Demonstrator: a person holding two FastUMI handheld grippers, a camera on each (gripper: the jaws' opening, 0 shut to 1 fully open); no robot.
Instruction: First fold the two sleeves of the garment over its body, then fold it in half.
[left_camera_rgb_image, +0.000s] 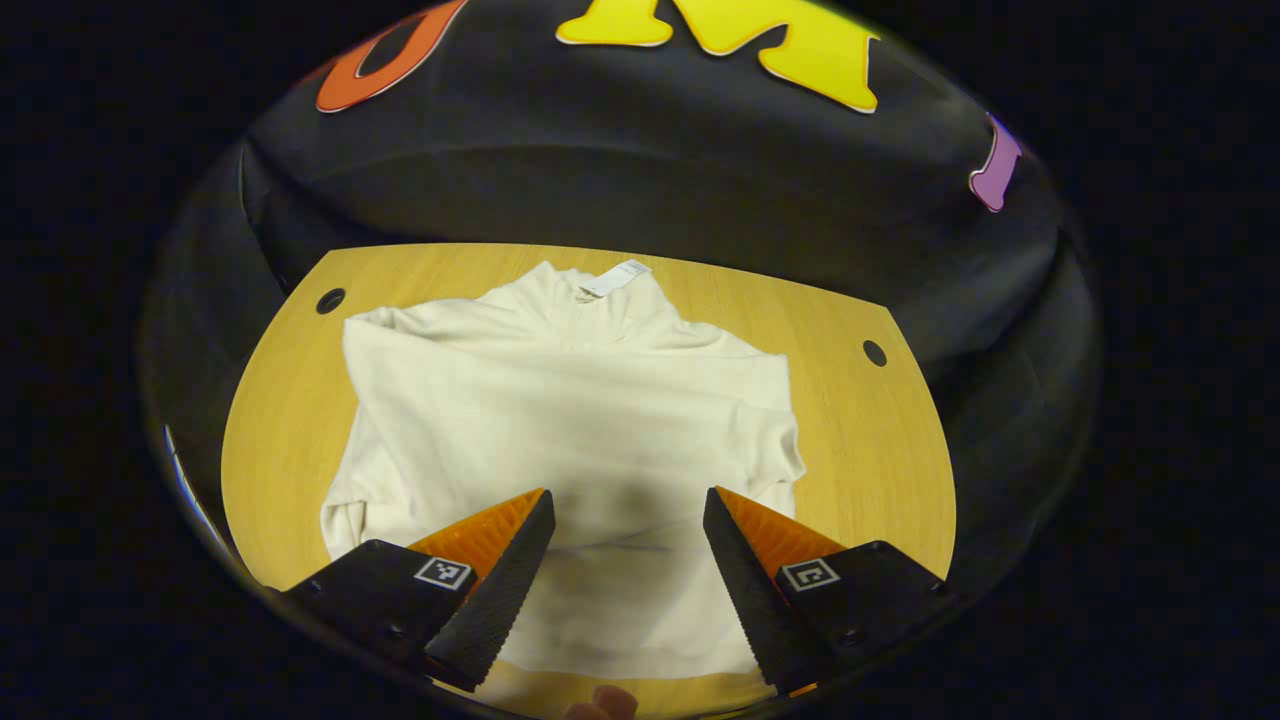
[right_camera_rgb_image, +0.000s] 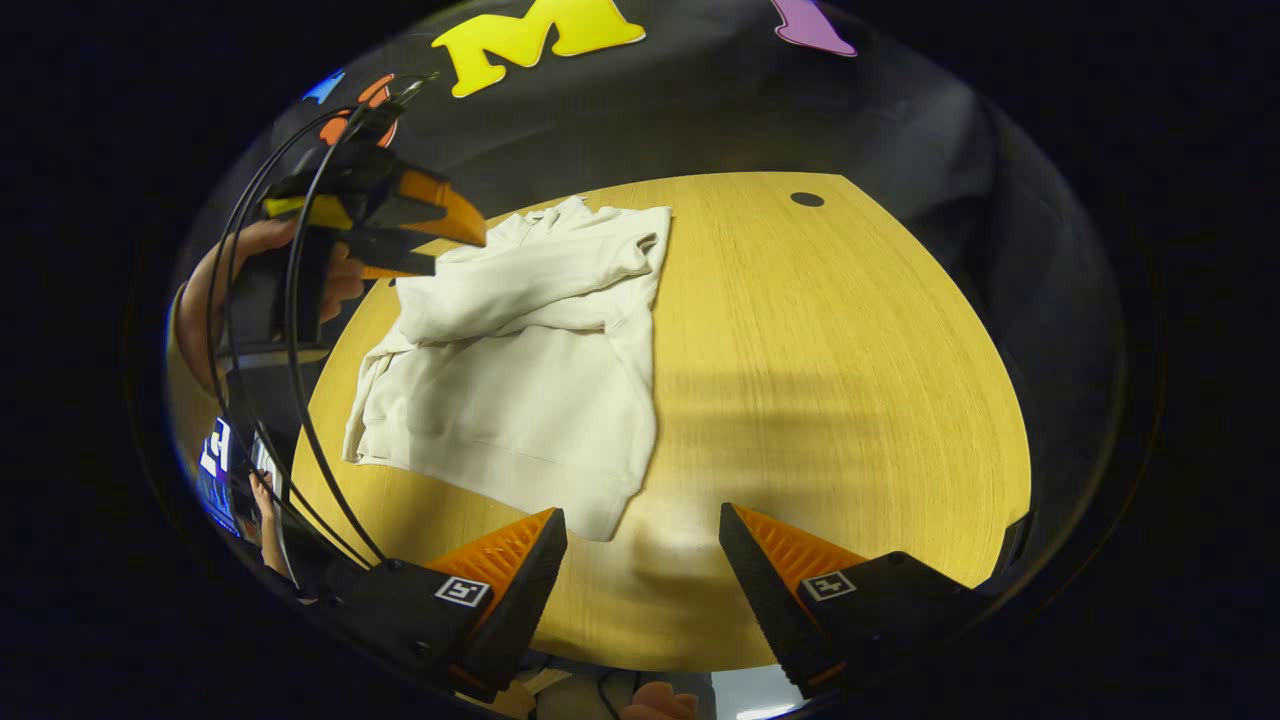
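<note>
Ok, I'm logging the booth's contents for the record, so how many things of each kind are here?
Cream long-sleeved garment: 1
Light wooden table: 1
Hand-held gripper: 2 (left hand-held gripper, right hand-held gripper)
Round dark holes in the tabletop: 2 ()
Total: 6

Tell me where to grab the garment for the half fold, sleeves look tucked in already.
Probably the hem corners of the garment: hem lies flat along the near table edge, collar far. Left gripper, open above it, takes one corner from the near side; right gripper the loose corner.
</note>
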